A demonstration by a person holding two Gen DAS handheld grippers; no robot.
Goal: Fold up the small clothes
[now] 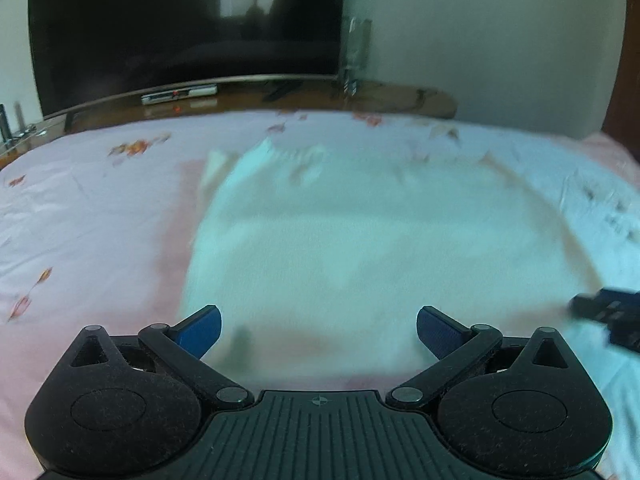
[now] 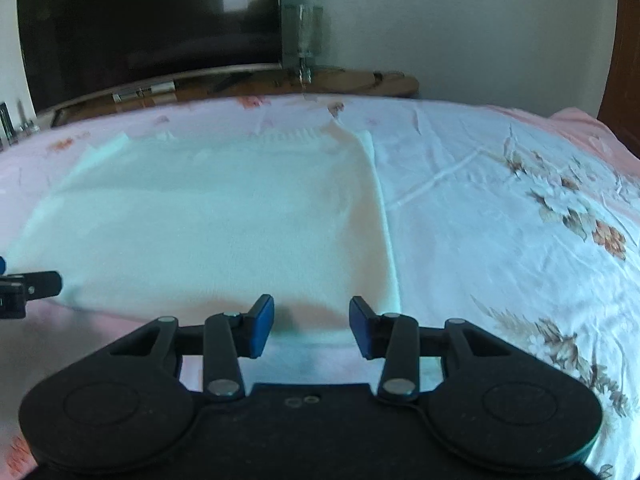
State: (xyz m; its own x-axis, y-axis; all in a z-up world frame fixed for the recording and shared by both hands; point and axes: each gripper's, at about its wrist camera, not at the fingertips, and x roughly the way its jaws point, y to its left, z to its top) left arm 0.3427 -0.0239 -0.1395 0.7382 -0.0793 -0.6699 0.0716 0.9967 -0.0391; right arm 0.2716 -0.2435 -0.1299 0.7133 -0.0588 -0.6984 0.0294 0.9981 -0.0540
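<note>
Showing brown flowers (image 2: 568,204) on the bedsheet (image 2: 480,240), only the right view.

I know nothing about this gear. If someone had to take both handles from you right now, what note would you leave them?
Left gripper: open, empty, hovering at the near edge of the white garment.
Right gripper: open, narrower gap, nothing pinched, at the same near edge toward the garment's right side.
The garment lies spread fairly flat on the floral bedsheet, with a TV beyond the bed.
Done: the garment is laid out; whether any fold is made is too blurred to tell.
Left: probably grasp the near edge with both grippers and fold.
</note>
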